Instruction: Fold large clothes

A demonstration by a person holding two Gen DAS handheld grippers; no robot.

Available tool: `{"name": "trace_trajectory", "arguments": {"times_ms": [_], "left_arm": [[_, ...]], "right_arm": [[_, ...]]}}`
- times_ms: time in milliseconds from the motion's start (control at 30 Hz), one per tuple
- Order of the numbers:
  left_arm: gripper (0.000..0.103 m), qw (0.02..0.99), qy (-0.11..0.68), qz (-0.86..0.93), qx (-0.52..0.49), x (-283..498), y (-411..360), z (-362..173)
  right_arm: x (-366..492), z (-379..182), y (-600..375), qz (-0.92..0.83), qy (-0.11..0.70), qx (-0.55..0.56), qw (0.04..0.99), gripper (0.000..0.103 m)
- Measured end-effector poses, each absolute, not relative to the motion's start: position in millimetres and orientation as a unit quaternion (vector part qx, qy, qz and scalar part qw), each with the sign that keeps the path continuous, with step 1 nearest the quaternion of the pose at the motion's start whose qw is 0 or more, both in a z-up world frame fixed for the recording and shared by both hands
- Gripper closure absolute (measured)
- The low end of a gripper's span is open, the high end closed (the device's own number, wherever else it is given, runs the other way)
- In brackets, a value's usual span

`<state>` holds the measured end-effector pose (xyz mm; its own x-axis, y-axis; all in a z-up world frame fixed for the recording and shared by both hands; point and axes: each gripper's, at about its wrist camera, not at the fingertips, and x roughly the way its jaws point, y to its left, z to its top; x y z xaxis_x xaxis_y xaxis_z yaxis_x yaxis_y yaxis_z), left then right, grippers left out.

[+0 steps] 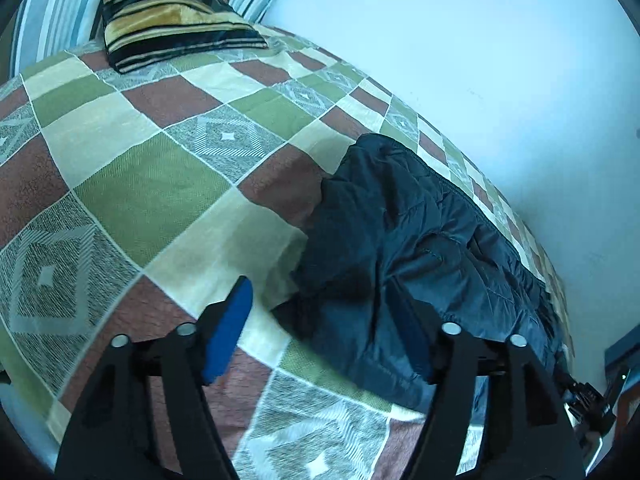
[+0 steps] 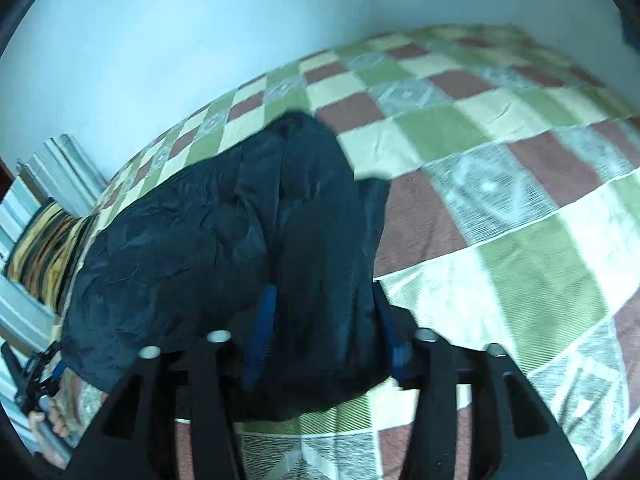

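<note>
A dark navy puffer jacket lies bunched on a bed with a checked cover, near the wall side. My left gripper is open above the jacket's near edge, its blue pad over the bedcover and its right finger over the fabric. In the right wrist view the jacket fills the middle. My right gripper is open, with a fold of the jacket lying between its blue fingers.
A striped gold and black cushion and striped pillows lie at the head of the bed. A pale wall runs along the far side. The other gripper and a hand show at the lower left.
</note>
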<state>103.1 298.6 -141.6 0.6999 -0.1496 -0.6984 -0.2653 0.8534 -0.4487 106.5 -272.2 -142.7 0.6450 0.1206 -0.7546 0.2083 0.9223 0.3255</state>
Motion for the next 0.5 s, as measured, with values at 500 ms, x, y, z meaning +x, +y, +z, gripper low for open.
{"name": "trace_trajectory", "arguments": {"times_ms": [500], "left_arm": [[0.032, 0.879, 0.397, 0.026, -0.263, 108, 316, -147]], "right_arm": [[127, -122, -161, 0.035, 0.417, 0.096, 0.903, 0.058]]}}
